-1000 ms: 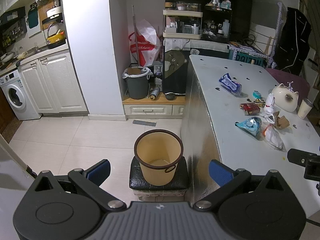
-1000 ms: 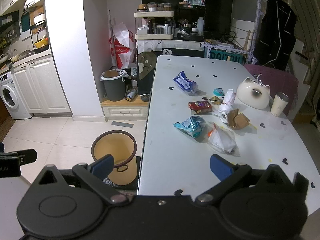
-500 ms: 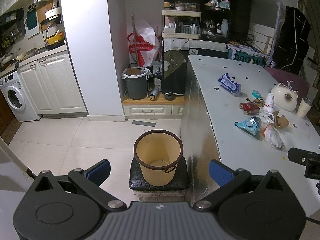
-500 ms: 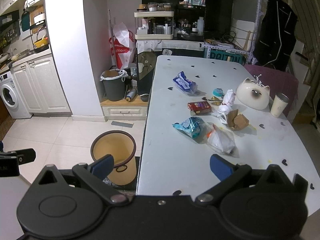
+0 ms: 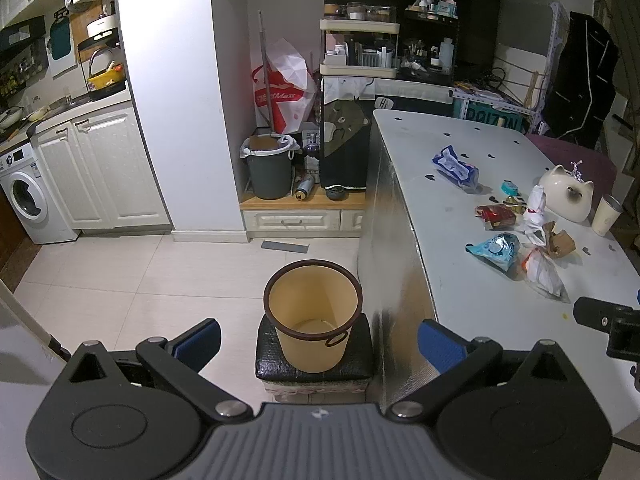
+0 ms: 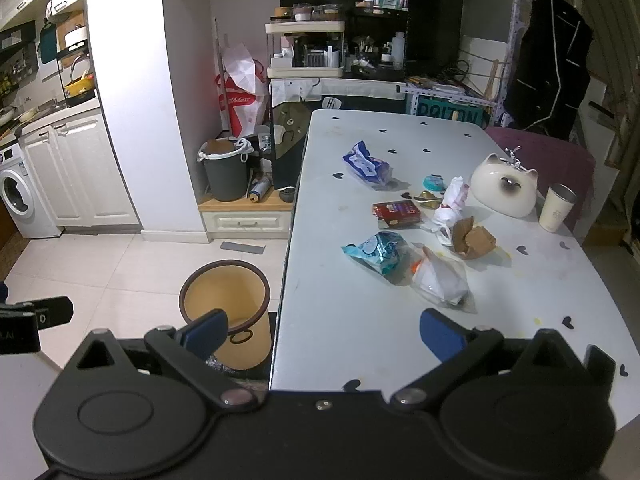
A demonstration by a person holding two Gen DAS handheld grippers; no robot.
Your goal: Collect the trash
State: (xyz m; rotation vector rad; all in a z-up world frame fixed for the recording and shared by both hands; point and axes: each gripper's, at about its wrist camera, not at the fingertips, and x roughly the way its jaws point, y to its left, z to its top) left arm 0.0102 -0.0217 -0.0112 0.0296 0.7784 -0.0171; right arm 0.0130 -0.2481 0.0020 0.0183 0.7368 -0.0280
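Observation:
A tan bin (image 5: pixel 314 316) (image 6: pixel 226 312) with a dark rim stands empty on a black stool (image 5: pixel 276 364) beside the white table (image 6: pixel 352 320). Trash lies on the table: a blue wrapper (image 6: pixel 380 252), a clear plastic bag (image 6: pixel 440 280), a red packet (image 6: pixel 396 213), a brown paper scrap (image 6: pixel 474 240), crumpled white paper (image 6: pixel 450 208) and a blue-white pouch (image 6: pixel 368 164). My left gripper (image 5: pixel 318 340) is open over the bin, holding nothing. My right gripper (image 6: pixel 324 330) is open above the table's near edge, holding nothing.
A white cat-shaped ceramic (image 6: pixel 504 192) and a cup (image 6: pixel 556 208) stand at the table's right. A grey bin (image 5: pixel 269 168) sits in the alcove behind. Kitchen cabinets and a washing machine (image 5: pixel 24 200) line the left. Tiled floor lies open left of the stool.
Both views have barely shifted; the grippers stay open and nothing on the table has moved.

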